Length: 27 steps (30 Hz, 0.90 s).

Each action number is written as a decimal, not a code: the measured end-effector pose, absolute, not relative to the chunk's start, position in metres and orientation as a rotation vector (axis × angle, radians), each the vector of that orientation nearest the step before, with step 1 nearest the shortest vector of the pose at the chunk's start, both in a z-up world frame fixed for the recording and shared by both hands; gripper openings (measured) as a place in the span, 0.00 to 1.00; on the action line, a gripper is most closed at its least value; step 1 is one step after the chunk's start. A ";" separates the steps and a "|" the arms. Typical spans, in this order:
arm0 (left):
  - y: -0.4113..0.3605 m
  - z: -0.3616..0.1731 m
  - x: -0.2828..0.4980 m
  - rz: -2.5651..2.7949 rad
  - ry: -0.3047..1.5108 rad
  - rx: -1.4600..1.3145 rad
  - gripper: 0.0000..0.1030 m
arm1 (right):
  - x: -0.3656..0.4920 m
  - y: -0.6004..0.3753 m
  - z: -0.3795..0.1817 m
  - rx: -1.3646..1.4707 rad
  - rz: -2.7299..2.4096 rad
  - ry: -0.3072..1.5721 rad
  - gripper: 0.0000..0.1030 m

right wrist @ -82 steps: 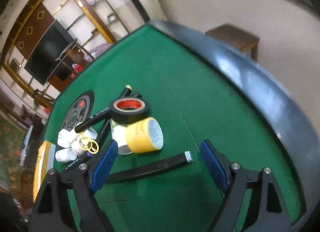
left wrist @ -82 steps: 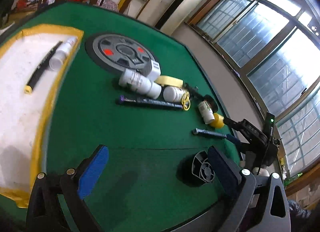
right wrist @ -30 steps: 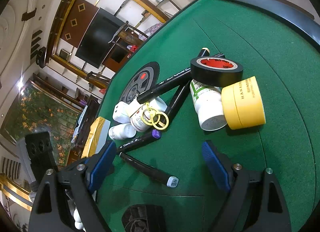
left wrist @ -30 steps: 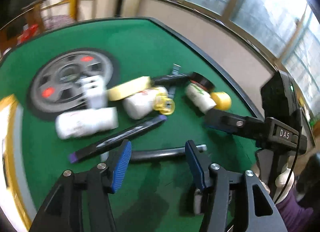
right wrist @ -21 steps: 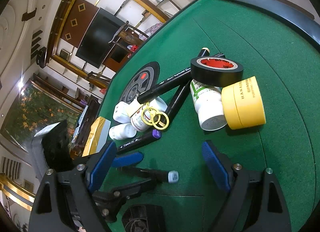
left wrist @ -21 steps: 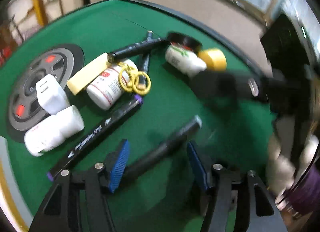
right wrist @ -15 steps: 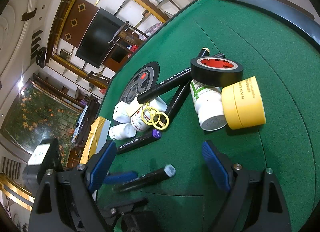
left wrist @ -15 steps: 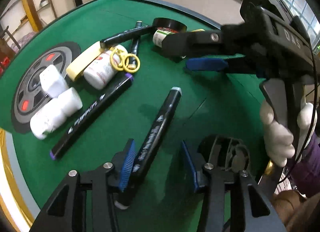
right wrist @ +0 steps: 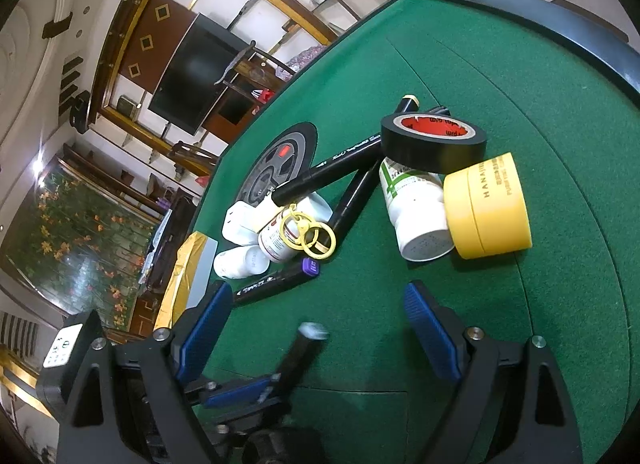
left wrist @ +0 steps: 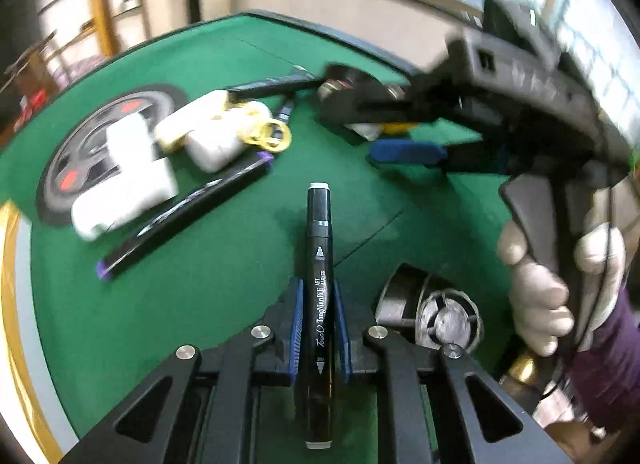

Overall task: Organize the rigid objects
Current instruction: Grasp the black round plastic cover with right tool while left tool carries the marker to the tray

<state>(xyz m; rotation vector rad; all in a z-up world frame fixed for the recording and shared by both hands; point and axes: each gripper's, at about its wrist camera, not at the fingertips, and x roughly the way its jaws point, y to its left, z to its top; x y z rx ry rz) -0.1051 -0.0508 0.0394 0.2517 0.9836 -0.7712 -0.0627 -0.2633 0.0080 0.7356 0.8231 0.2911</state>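
Note:
My left gripper (left wrist: 319, 296) is shut on a black art marker (left wrist: 319, 264) with a grey cap end, pointing forward over the green felt table (left wrist: 200, 264). It also shows, blurred, low in the right wrist view (right wrist: 298, 356). My right gripper (right wrist: 316, 316) is open and empty above the felt; in the left wrist view (left wrist: 404, 152) it hovers by the pile. The pile holds a purple-capped marker (right wrist: 276, 280), white bottles (right wrist: 412, 208), yellow key rings (right wrist: 310, 234), black tape (right wrist: 432, 140) and a yellow tape roll (right wrist: 488, 208).
A printed wheel mat (left wrist: 96, 144) lies at the left of the pile, with a white adapter (left wrist: 128, 140) on it. A yellow-edged white tray (left wrist: 12, 304) is at the far left. A round black fan-like object (left wrist: 436, 316) sits near the table's front edge.
My left gripper has closed on the black marker and lifted it so it points straight ahead. The right gripper has stayed open in place over the felt.

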 end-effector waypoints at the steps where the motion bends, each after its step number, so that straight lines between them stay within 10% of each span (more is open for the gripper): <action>1: -0.041 0.043 -0.109 -0.770 0.972 0.211 0.13 | -0.063 -0.263 0.008 0.731 0.288 0.825 0.84; 27: 0.135 0.090 -0.127 -0.609 0.774 -0.229 0.14 | -0.151 -0.128 0.032 -0.162 0.275 0.949 0.84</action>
